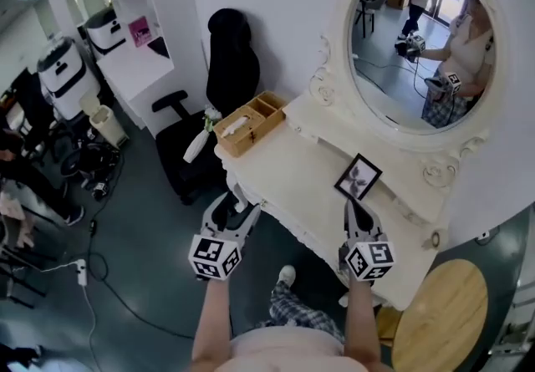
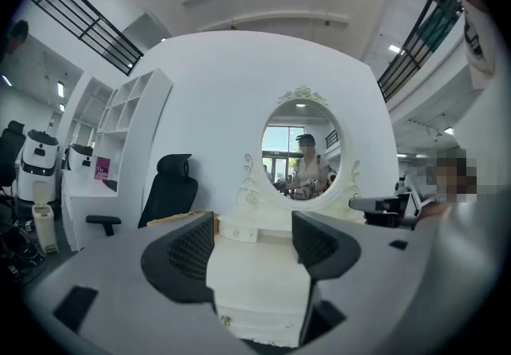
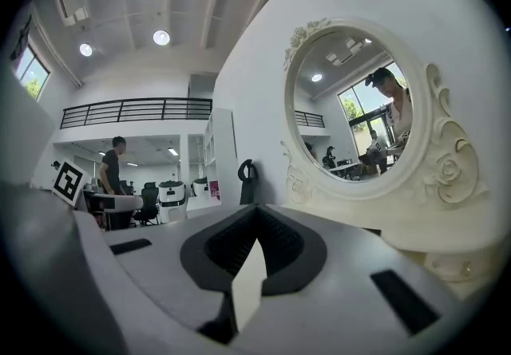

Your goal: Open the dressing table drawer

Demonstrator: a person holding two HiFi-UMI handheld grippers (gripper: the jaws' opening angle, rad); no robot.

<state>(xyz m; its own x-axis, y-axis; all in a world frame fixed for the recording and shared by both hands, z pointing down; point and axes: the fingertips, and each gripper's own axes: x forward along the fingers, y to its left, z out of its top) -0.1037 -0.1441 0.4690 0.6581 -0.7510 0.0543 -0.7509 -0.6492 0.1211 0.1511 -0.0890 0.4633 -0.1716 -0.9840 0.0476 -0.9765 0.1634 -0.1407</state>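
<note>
Both bare forearms reach forward and down from the person's body, side by side but well apart, each hand carrying a gripper pointed away from the body. The left gripper (image 1: 229, 210) sits at the end of the left forearm (image 1: 213, 316), its marker cube (image 1: 215, 256) facing up; its own view shows the two dark jaws standing wide apart, nothing clamped between them. The right gripper (image 1: 358, 218), on the right forearm (image 1: 358, 320), has its jaws drawn together, tips meeting.

Right gripper (image 3: 254, 216) with tips together, ornate oval mirror (image 3: 359, 106) at right, person (image 3: 112, 174) standing far left
</note>
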